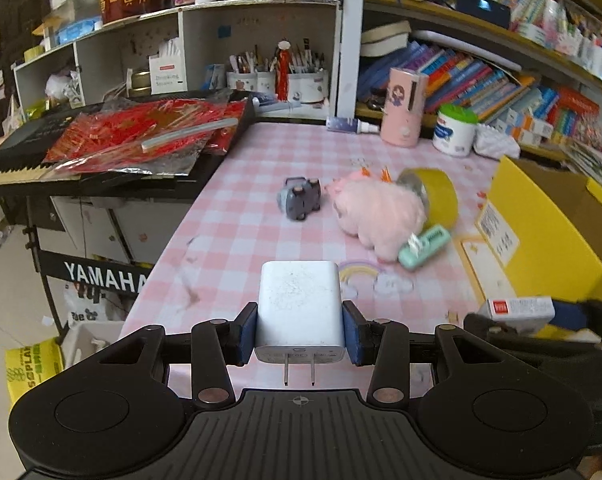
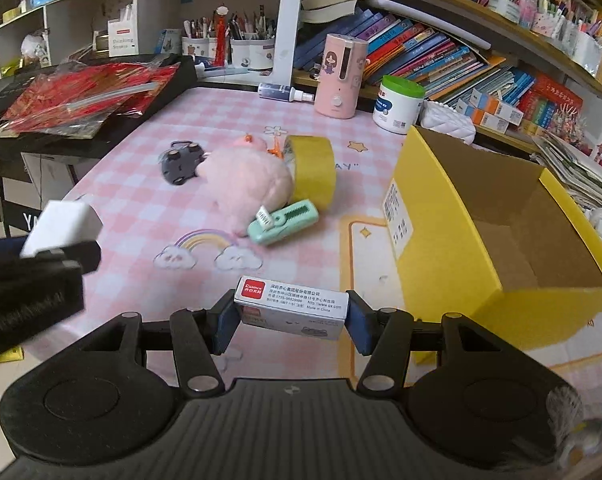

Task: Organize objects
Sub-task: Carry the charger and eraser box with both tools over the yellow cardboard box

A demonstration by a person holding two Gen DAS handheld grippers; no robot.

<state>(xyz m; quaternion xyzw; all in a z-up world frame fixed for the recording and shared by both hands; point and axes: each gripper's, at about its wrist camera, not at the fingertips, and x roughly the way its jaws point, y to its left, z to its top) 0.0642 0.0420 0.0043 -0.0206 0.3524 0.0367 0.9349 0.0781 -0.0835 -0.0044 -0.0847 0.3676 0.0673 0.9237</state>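
My left gripper (image 1: 299,330) is shut on a white plug charger (image 1: 299,308), prongs toward the camera, held above the pink checked table (image 1: 237,216). That charger (image 2: 63,226) also shows at the left of the right wrist view. My right gripper (image 2: 291,316) is shut on a small white box with a red label (image 2: 291,308), above the table just left of the open yellow cardboard box (image 2: 433,216). The same small box (image 1: 519,309) appears low on the right in the left wrist view. On the table lie a pink plush toy (image 2: 245,184), a yellow tape roll (image 2: 315,170), a mint green correction tape (image 2: 283,222) and a grey toy car (image 2: 181,162).
A black keyboard with red packets (image 1: 133,140) borders the table's left side. At the back stand a pink humidifier (image 2: 339,76), a white green-lidded jar (image 2: 399,104), a spray bottle (image 2: 285,93), pen cups (image 1: 277,80) and shelves of books (image 2: 441,56). Floor lies beyond the left edge.
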